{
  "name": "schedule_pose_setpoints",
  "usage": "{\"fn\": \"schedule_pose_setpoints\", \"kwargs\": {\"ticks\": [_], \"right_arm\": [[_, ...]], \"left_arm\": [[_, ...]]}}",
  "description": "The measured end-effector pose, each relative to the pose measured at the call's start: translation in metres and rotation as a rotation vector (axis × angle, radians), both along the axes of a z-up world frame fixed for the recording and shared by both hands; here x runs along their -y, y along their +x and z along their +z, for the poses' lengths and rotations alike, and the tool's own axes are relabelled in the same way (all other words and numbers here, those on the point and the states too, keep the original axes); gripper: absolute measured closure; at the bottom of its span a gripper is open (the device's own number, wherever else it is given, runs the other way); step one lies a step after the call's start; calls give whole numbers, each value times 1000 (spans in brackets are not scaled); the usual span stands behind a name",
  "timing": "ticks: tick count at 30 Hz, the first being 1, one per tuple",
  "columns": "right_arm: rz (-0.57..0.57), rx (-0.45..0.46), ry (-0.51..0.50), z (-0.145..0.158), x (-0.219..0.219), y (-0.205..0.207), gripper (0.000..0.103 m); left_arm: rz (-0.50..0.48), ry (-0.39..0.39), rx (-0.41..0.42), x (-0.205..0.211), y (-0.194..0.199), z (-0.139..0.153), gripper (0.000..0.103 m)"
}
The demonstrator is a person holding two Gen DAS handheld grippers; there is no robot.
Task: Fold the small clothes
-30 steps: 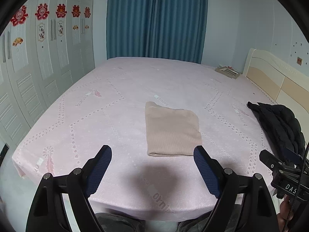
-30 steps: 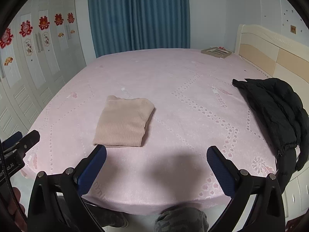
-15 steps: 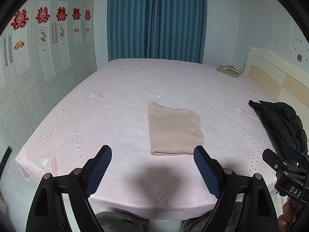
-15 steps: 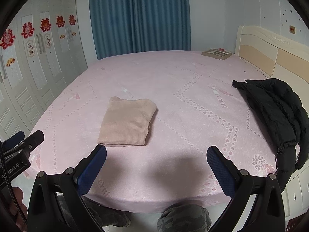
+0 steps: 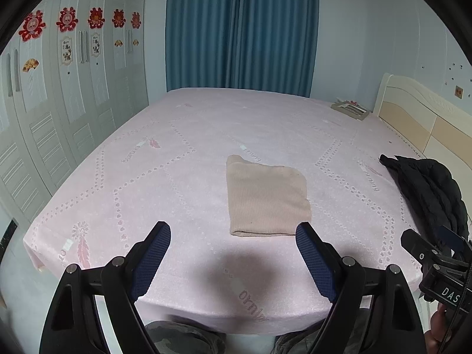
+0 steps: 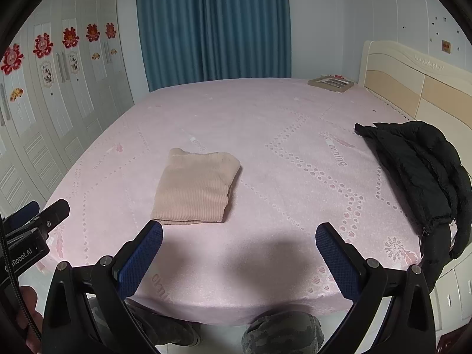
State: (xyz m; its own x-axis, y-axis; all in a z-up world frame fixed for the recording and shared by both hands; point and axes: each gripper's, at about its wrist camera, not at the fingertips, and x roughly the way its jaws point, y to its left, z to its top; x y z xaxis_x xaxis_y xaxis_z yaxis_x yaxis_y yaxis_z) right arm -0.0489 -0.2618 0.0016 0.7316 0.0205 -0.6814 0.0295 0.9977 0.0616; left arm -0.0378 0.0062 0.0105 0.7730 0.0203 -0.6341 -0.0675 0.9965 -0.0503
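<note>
- Left gripper (image 5: 233, 237) and right gripper (image 6: 239, 237) both hover off the bed's near edge, tilted downward, jaws spread, grasping nothing.
- Folded beige garment (image 6: 196, 187) lies flat on the pink bed (image 6: 295, 135), bare sheet all around; black jacket (image 6: 419, 171) near the right edge.

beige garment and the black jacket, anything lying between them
Nothing: only bare pink sheet separates the beige garment from the black jacket, clearest in the right wrist view.

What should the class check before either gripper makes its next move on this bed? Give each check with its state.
1. Beige garment folded into a neat rectangle: ok.
2. Left gripper open and empty: ok.
3. Right gripper open and empty: ok.
4. Garment lies flat on the bed, clear of both grippers: ok.
5. Black jacket lies apart from the garment: ok.
6. More small clothes waiting to be folded: cannot tell.
</note>
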Motion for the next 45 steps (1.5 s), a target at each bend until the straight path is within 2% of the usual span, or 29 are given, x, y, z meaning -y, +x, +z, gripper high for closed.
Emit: {"fn": "schedule_pose_setpoints", "kwargs": {"ticks": [45], "right_arm": [[-21, 4, 16, 3, 2, -1, 1]], "left_arm": [[-6, 18, -3, -8, 1, 3, 17]]}}
